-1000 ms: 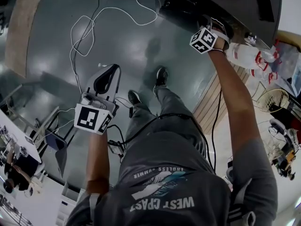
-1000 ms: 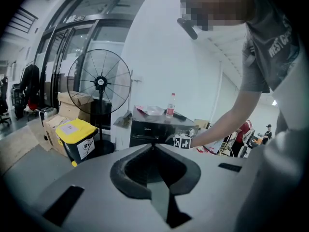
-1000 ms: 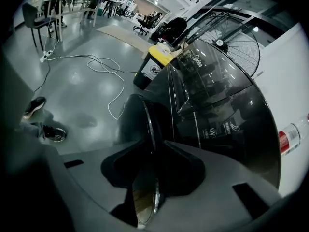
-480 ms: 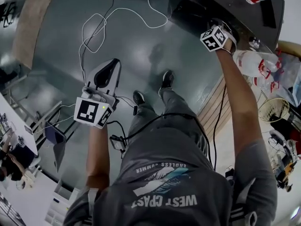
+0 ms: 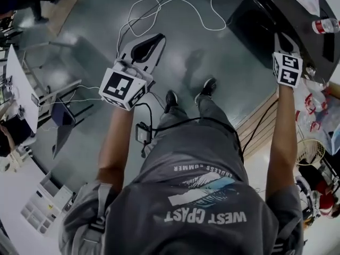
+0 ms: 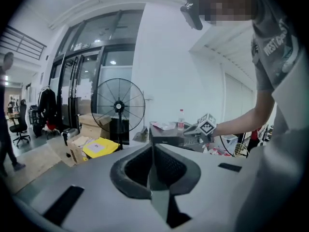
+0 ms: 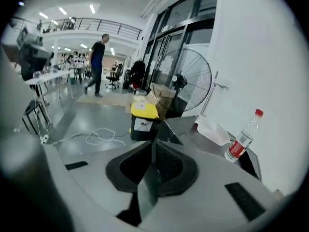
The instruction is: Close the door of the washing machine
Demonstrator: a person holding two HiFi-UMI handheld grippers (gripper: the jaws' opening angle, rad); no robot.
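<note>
Door [image 5: 254,23], beside right hand-held gripper [image 5: 283,40], closing empty

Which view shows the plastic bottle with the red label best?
The right gripper view: the bottle stands close and upright, red cap and label clear. The head view catches it small, from above, at the right edge. The left gripper view shows it tiny and far off.
</note>
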